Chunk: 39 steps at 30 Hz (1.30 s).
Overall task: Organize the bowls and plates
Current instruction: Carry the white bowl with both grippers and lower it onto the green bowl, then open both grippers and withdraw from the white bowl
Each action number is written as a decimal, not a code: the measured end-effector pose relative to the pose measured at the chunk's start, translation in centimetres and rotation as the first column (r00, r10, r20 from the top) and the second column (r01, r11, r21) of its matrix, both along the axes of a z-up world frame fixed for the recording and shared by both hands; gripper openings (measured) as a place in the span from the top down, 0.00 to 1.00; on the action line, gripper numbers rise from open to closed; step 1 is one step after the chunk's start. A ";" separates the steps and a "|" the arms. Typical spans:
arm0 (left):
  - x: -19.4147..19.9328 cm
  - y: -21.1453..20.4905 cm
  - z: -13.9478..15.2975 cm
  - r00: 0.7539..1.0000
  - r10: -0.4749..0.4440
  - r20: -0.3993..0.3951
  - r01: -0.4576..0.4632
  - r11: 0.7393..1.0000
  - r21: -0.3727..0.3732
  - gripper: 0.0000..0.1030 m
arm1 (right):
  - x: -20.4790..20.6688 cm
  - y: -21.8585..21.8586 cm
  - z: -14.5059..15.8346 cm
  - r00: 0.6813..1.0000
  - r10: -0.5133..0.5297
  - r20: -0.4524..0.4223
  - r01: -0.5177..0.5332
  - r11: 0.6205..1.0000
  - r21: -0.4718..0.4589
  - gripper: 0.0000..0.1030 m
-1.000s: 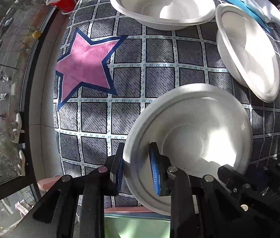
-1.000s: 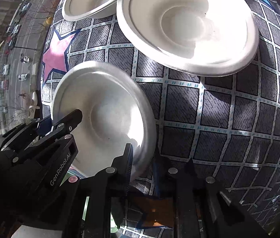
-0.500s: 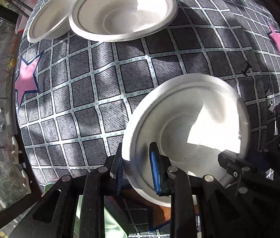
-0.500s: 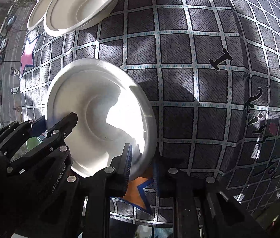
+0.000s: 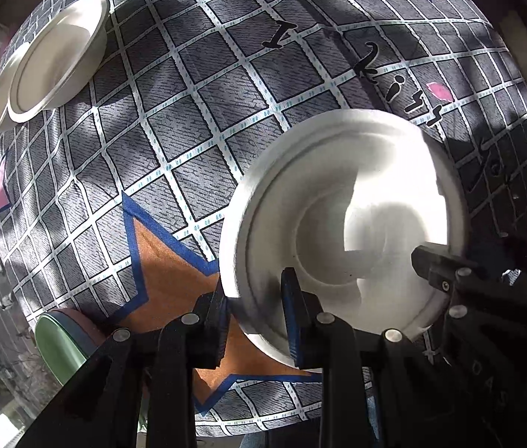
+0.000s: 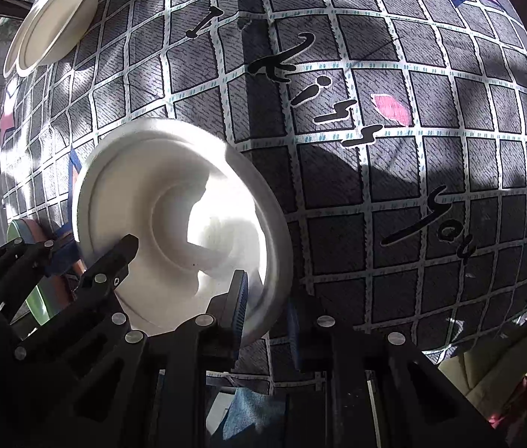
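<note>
A white paper bowl is held between both grippers above the checked cloth; it also shows in the right wrist view. My left gripper is shut on the bowl's near left rim. My right gripper is shut on its near right rim. Two more white bowls lie overlapping at the far left of the cloth, also seen in the right wrist view.
The grey checked cloth has an orange star, pink stars and black lettering. A green and pink plate sits at the cloth's near left edge. A window with a street view lies to the left.
Both grippers have carried the bowl toward the near right of the cloth, away from the two other bowls, which now look small and far left.
</note>
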<state>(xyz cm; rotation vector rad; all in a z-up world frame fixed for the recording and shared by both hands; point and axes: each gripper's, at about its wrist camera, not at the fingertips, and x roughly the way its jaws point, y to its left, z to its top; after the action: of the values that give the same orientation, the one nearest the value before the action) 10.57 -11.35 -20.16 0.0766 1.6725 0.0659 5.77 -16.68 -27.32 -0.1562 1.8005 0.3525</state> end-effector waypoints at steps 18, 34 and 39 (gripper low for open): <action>-0.3 3.7 4.4 0.993 0.097 0.065 -0.096 0.995 -0.030 0.21 | 5.1 -5.7 3.8 0.982 -0.153 0.108 0.146 0.987 0.073 0.18; 4.8 19.0 7.2 0.820 0.539 0.192 -0.542 0.839 -0.040 0.21 | 14.3 2.3 9.6 0.966 0.069 0.247 -0.086 0.994 0.060 0.18; 6.9 22.6 6.5 0.737 0.636 0.229 -0.648 0.761 -0.030 0.21 | 17.0 9.9 9.1 0.949 0.164 0.268 -0.192 0.978 0.080 0.18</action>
<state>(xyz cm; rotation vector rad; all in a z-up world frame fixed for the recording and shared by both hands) 17.45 11.30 -13.64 -0.4683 1.3964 0.6267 22.76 -6.74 -18.18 -0.2798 1.5074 0.5297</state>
